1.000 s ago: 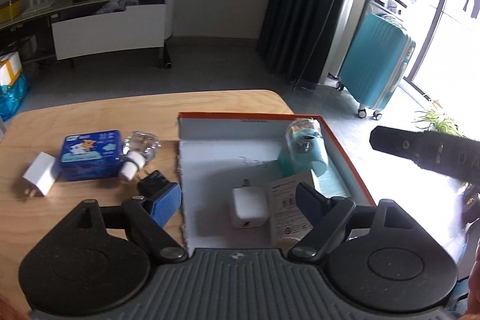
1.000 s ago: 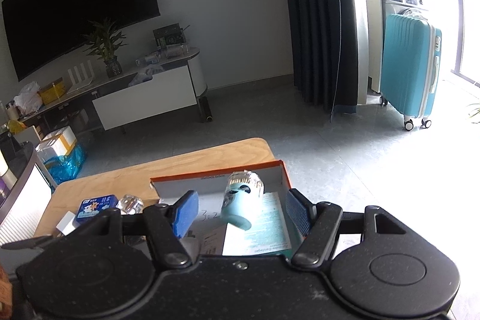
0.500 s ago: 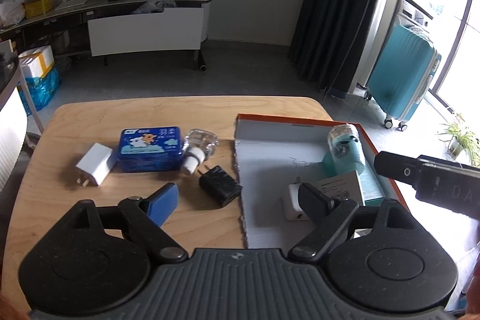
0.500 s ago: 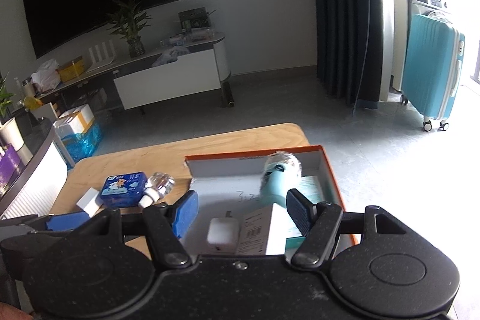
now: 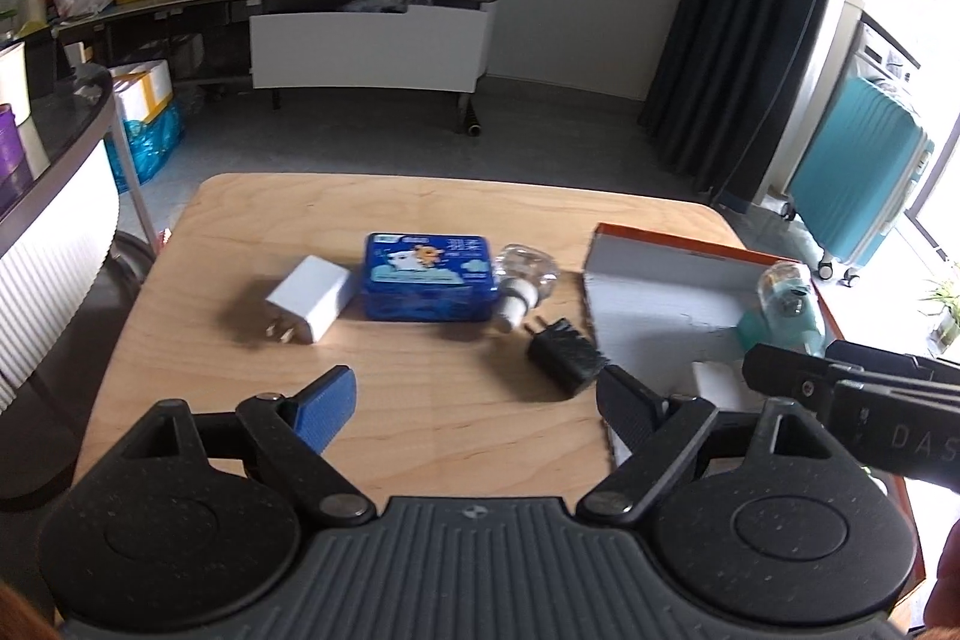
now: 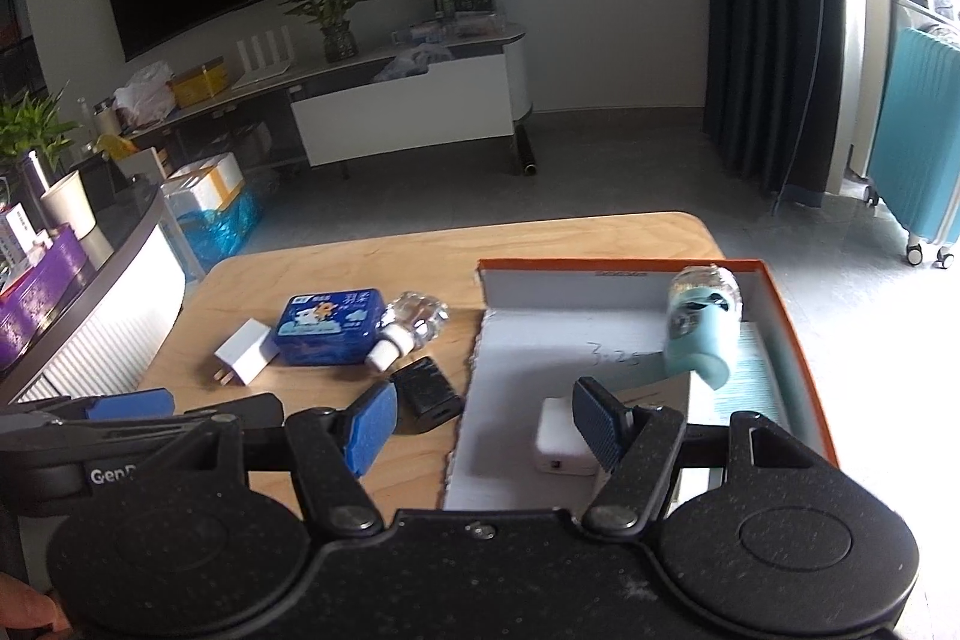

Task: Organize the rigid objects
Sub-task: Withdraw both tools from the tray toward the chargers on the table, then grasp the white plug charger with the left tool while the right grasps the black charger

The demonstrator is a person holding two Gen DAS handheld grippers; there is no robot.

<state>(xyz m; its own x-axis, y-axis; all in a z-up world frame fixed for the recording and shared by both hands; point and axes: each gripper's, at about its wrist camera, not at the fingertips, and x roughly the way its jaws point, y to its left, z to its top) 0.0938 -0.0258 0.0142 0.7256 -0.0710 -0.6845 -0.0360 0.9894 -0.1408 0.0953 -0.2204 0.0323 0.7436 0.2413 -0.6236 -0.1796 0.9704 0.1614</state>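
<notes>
Flanking blue tin (image 5: 429, 277): white charger (image 5: 309, 299), clear bottle (image 5: 525, 277)

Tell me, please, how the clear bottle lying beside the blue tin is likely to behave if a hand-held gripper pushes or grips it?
The clear bottle lies on its side with a rounded body, so a push would probably roll it. Its glossy, faceted surface looks slippery and possibly fragile, so a gentle grip seems wise. It rests close against the blue tin, which may block rolling that way.

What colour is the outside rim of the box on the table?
Orange, with a white inside; the box shows best in the right wrist view.
</notes>
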